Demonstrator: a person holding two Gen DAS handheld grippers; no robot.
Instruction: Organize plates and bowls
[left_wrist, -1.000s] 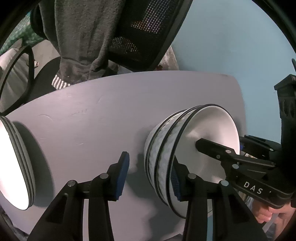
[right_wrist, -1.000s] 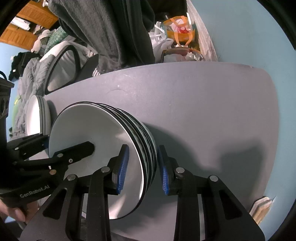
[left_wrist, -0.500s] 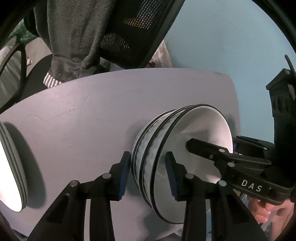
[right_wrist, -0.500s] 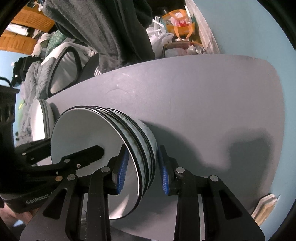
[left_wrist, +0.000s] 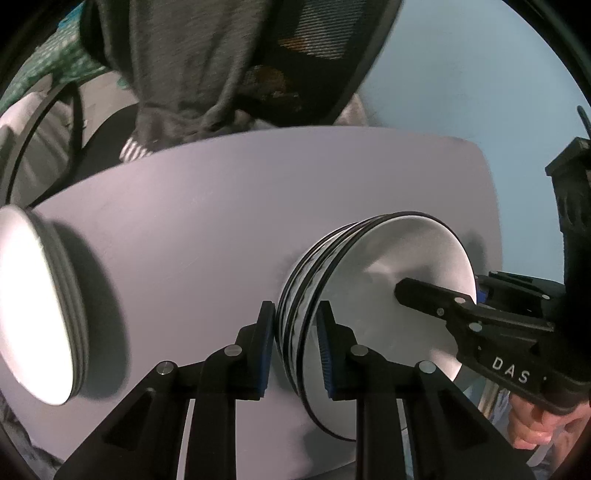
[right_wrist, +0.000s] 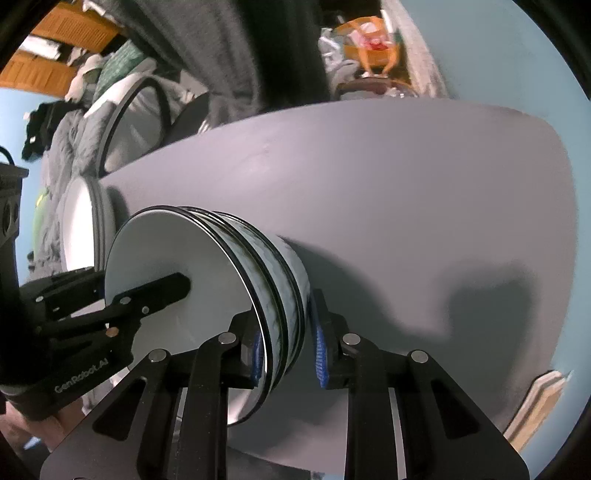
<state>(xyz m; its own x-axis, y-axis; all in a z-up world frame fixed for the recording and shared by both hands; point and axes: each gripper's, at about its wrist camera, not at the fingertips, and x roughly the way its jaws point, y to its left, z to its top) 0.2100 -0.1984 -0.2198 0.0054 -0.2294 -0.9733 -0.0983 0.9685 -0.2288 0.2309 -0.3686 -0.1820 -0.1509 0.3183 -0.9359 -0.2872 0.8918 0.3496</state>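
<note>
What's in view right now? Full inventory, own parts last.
bowls: one nested stack, at least three, white with black rims, mid table
plates: one stack, white, left table edge
table: one, grey-lilac, under both stacks
chair: one, black mesh, behind table
cloth: one, dark grey, draped over chair
bag: one, orange, behind table
left gripper: black, blue pads, jaws just closing onto the bowls' near rim
right gripper: black, blue pads, straddling the bowls' opposite rim, jaws just closing
hand: one, holding right gripper

Bowl stack (left_wrist: 369, 295) right of plates (left_wrist: 33, 302) (both on table (left_wrist: 221, 206)).
</note>
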